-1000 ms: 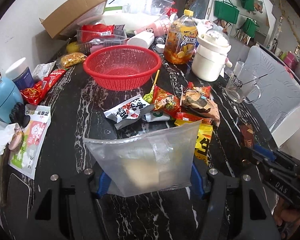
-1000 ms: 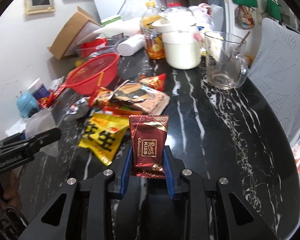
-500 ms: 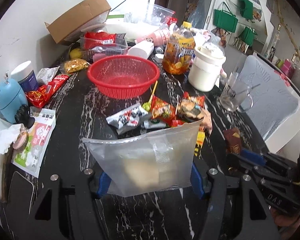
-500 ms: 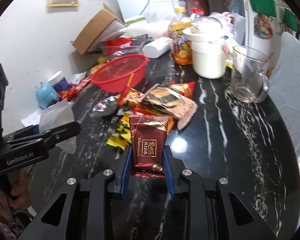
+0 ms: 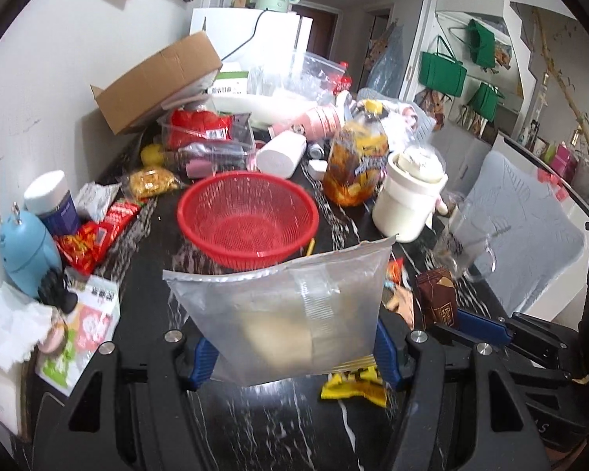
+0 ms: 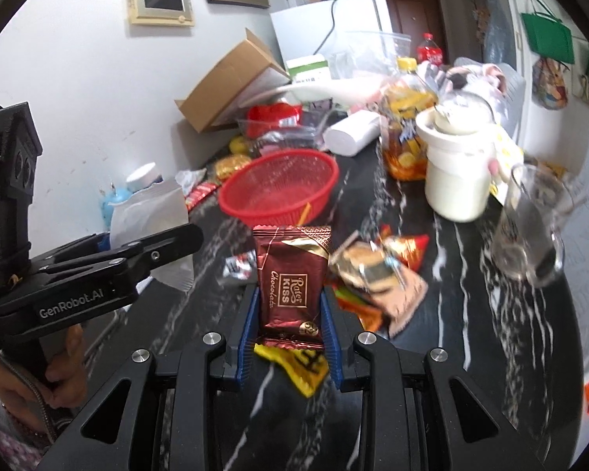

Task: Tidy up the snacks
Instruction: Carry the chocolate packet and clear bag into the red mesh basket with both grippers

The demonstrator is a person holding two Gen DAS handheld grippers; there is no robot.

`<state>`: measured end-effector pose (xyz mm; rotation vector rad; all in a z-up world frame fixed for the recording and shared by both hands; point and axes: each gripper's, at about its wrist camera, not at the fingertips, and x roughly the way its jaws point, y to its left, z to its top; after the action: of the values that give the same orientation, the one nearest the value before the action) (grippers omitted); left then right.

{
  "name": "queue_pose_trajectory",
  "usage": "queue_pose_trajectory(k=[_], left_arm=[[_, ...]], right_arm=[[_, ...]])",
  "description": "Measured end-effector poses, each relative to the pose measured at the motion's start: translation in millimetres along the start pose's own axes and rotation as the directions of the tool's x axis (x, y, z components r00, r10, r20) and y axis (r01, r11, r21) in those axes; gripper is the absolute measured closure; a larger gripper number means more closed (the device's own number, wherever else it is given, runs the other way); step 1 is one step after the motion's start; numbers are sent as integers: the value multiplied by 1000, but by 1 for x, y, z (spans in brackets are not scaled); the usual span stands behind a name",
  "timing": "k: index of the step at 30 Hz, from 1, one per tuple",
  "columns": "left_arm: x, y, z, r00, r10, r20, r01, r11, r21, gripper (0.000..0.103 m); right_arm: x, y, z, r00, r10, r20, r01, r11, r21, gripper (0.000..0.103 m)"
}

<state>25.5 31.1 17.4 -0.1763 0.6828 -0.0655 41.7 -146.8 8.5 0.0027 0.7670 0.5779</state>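
Observation:
My left gripper [image 5: 294, 349] is shut on a frosted zip bag [image 5: 290, 314], held upright above the black marble table [image 5: 255, 431] with its mouth edge on top. My right gripper [image 6: 288, 314] is shut on a brown chocolate packet [image 6: 290, 278], held upright over the table. In the left wrist view that packet [image 5: 438, 300] and the right gripper's blue fingers [image 5: 479, 324] sit just right of the bag. In the right wrist view the left gripper with the bag [image 6: 153, 212] is at the left. A pile of snack packets [image 6: 377, 271] lies beyond the chocolate. A red mesh basket [image 5: 247, 221] stands behind the bag.
A white lidded pot [image 5: 408, 200], a glass mug [image 6: 534, 227] and an orange snack jar [image 5: 353, 165] stand at the right. A cardboard box [image 5: 157, 82], clear tubs and wrappers crowd the back and left wall. A yellow packet [image 5: 353, 384] lies under the bag.
Both grippers rose with their loads, and both views tilted up. The chocolate packet came nearer to the bag's right side. The grips stayed the same.

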Motion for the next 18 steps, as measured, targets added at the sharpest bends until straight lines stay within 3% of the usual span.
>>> queue_pose_trajectory(k=[18], left_arm=[[32,14,73,997,-30,75,31,999,-13,39]], right_arm=[[27,-8,76,996,18,85,-14,999,-47,73]])
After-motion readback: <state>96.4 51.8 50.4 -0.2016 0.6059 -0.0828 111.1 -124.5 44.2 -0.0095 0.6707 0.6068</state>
